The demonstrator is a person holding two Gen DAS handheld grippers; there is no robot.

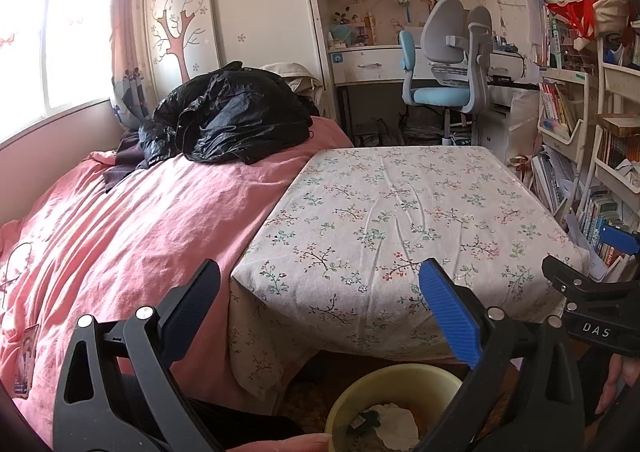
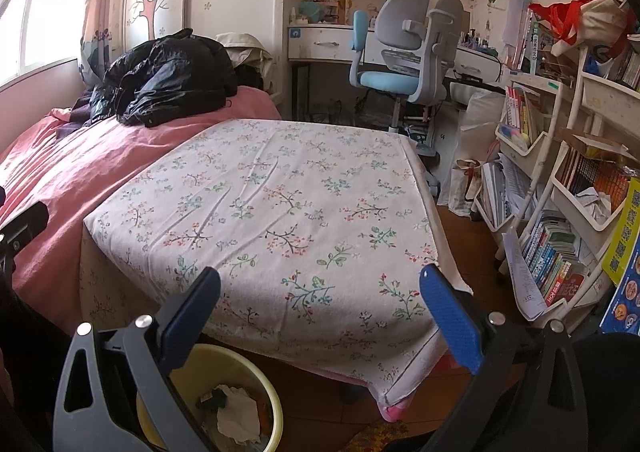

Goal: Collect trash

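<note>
A yellow trash bin [image 1: 360, 388] stands on the floor below the table's near edge, holding crumpled white paper [image 1: 396, 424] and a dark scrap. It also shows in the right wrist view [image 2: 208, 372] with the white paper [image 2: 238, 414] inside. My left gripper [image 1: 320, 300] is open and empty, above the bin at the table's front edge. My right gripper [image 2: 320, 304] is open and empty, over the table's near corner. The right gripper's body shows in the left wrist view [image 1: 592, 292] at the right edge.
A table with a floral cloth [image 1: 400, 211] fills the middle. A bed with a pink cover [image 1: 140, 219] and a black jacket [image 1: 232, 115] lies left. A blue-grey chair [image 1: 448, 67] and desk stand behind. Crowded bookshelves [image 2: 560, 191] line the right.
</note>
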